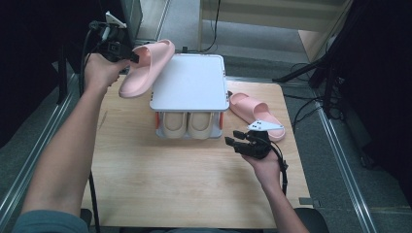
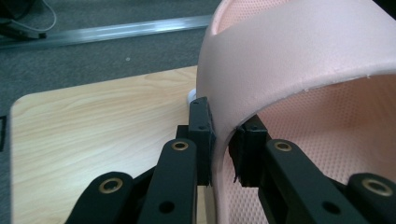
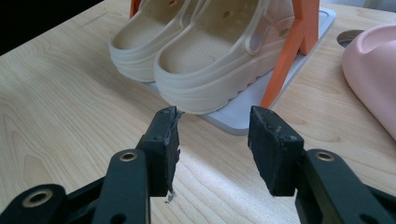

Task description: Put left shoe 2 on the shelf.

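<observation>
We see a light wooden table (image 1: 184,179) with rounded corners — at its far middle stands a small white rack (image 1: 190,82) on orange legs, beige clogs (image 1: 189,125) on its lower shelf. Just right of it a pink slipper (image 1: 256,114) lies flat on the wood.
</observation>
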Demonstrator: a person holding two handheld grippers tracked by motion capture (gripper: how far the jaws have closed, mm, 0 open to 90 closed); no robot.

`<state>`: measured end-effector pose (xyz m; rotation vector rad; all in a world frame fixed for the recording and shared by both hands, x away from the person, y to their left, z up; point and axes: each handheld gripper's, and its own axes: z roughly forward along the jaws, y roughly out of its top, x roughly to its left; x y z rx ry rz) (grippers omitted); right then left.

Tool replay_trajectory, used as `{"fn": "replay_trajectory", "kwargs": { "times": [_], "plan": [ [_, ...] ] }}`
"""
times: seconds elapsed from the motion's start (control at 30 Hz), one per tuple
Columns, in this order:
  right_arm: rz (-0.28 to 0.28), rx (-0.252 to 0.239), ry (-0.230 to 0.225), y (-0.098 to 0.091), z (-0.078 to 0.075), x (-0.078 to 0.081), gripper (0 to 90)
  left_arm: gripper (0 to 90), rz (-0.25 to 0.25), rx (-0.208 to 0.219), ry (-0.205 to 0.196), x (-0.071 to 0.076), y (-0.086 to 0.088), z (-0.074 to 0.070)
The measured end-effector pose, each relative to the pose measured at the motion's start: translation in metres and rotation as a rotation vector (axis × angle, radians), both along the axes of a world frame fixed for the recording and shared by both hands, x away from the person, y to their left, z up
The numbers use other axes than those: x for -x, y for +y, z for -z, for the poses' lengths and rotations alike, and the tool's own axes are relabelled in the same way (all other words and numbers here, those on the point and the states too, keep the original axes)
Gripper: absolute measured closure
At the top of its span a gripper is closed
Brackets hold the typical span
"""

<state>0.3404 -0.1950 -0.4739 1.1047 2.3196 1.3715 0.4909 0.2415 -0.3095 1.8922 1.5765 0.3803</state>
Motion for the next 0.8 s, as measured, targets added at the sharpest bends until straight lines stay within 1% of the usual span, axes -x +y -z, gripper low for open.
{"fn": "replay_trajectory", "kwargs": {
  "times": [0.03, 0.17, 0.3, 0.37, 0.5, 0.53, 0.6, 0.67, 0.73, 0.8],
  "plan": [
    [0.000, 0.001, 0.000, 0.000, 0.000, 0.000, 53.7, 79.9, 0.002, 0.000, 0.001, -0.002, -0.004, 0.001],
    [-0.003, 0.003, -0.003, 0.000, 0.000, 0.000, 53.7, 79.7, 0.006, -0.021, 0.007, -0.008, -0.021, 0.003],
    [-0.007, 0.006, -0.006, 0.001, 0.000, 0.000, 53.7, 79.4, 0.014, -0.053, 0.001, -0.012, -0.038, 0.003],
    [-0.007, 0.006, -0.005, 0.001, 0.000, 0.000, 53.7, 79.2, 0.014, -0.058, 0.001, -0.015, -0.045, 0.005],
    [-0.007, 0.006, -0.004, 0.001, 0.000, 0.000, 53.8, 79.0, 0.006, -0.056, 0.016, -0.021, -0.055, 0.011],
    [-0.007, 0.008, -0.005, 0.001, 0.000, 0.000, 53.8, 78.7, -0.004, -0.056, 0.017, -0.022, -0.058, 0.012],
    [-0.008, 0.008, -0.005, 0.000, 0.000, 0.000, 53.8, 77.7, 0.002, -0.064, 0.024, -0.024, -0.061, 0.015],
    [-0.008, 0.009, -0.004, 0.000, 0.000, 0.000, 53.8, 76.2, 0.000, -0.062, 0.017, -0.024, -0.064, 0.016],
    [-0.008, 0.011, -0.005, 0.000, 0.000, 0.000, 53.8, 72.1, 0.019, -0.052, 0.030, -0.025, -0.066, 0.016],
    [-0.006, 0.010, -0.004, 0.000, 0.000, 0.000, 53.9, 69.4, 0.034, -0.071, 0.029, -0.024, -0.070, 0.016]
  ]
}}
